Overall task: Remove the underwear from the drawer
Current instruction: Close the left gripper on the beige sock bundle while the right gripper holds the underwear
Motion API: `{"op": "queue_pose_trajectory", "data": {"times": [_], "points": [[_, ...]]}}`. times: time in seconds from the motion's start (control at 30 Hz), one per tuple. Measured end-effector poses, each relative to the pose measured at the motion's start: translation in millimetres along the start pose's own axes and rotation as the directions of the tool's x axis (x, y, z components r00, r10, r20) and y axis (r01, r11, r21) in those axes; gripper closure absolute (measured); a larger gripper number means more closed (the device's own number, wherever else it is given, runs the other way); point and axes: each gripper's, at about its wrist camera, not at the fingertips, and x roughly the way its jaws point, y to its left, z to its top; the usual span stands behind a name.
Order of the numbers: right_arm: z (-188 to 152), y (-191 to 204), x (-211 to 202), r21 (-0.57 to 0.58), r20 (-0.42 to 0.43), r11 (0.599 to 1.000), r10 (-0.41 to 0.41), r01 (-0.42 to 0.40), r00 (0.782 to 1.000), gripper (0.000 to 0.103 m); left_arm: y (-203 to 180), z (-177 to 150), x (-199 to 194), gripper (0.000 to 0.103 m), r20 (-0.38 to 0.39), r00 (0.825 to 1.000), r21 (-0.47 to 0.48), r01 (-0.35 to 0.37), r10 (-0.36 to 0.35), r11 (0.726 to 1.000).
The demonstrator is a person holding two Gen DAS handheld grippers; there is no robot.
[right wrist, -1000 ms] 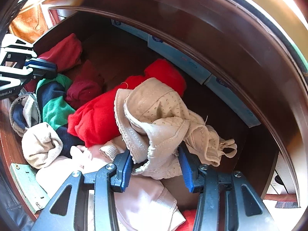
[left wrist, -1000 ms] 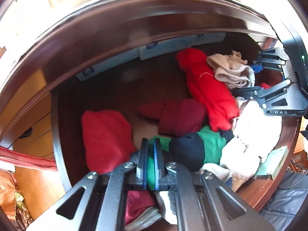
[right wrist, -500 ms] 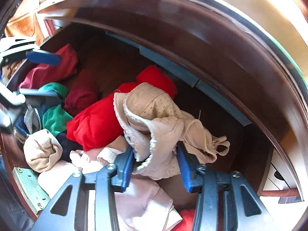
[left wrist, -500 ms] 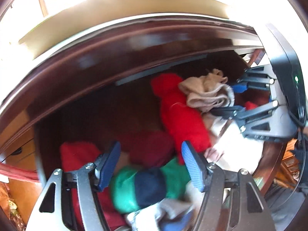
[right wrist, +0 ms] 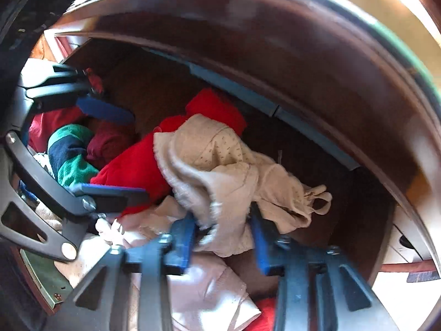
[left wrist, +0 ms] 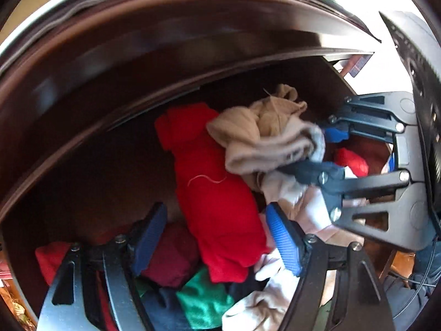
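Observation:
A crumpled beige underwear [right wrist: 220, 165] lies on top of the pile in the dark wooden drawer [right wrist: 330, 165]. My right gripper [right wrist: 222, 237] points down at it, jaws closing, and the bunched cloth fills the gap between the pads. In the left wrist view the same beige underwear [left wrist: 264, 138] sits in my right gripper [left wrist: 322, 151]. My left gripper [left wrist: 217, 237] hangs over a bright red garment [left wrist: 215, 193] with its jaws opening and its pads clear of the cloth. The right wrist view has my left gripper [right wrist: 110, 151] at the left.
The drawer also holds a maroon garment [left wrist: 171, 259], a green and navy garment [left wrist: 204, 303] and pale pink cloth [right wrist: 204, 284]. Blue-grey strips [right wrist: 234, 88] line the drawer's back. A metal plate [right wrist: 41, 278] sits on the front edge. The cabinet top overhangs.
My left gripper went from shut to open and slid right, from the green and navy garment to the red one. My right gripper's jaws narrowed on the beige underwear.

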Motion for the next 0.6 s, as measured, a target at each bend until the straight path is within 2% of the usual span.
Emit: {"op": "queue_pose_trajectory", "data": {"times": [0.1, 0.2, 0.37, 0.47, 0.6], "points": [[1, -10, -6, 0.065, 0.036, 0.998, -0.004, 0.002, 0.999, 0.075, -2, 6, 2, 0.028, -0.019, 0.999, 0.010, -0.030, 0.030, 1.000], [-1, -13, -8, 0.079, 0.044, 0.997, 0.004, -0.008, 0.999, 0.075, -6, 14, 9, 0.031, -0.045, 0.998, 0.008, -0.035, 0.035, 0.999], [1, -10, -6, 0.083, 0.036, 0.997, 0.001, -0.004, 0.999, 0.075, -16, 29, 20, 0.048, -0.072, 0.995, 0.045, -0.061, 0.065, 0.997], [2, -12, -6, 0.090, 0.038, 0.996, 0.007, -0.010, 0.999, 0.074, -19, 33, 18, 0.058, -0.058, 0.996, 0.053, -0.058, 0.061, 0.997], [-1, -15, -9, 0.088, 0.053, 0.996, 0.001, -0.006, 0.999, 0.075, -18, 26, 3, 0.064, -0.023, 0.998, 0.063, -0.053, 0.054, 0.997]]}}
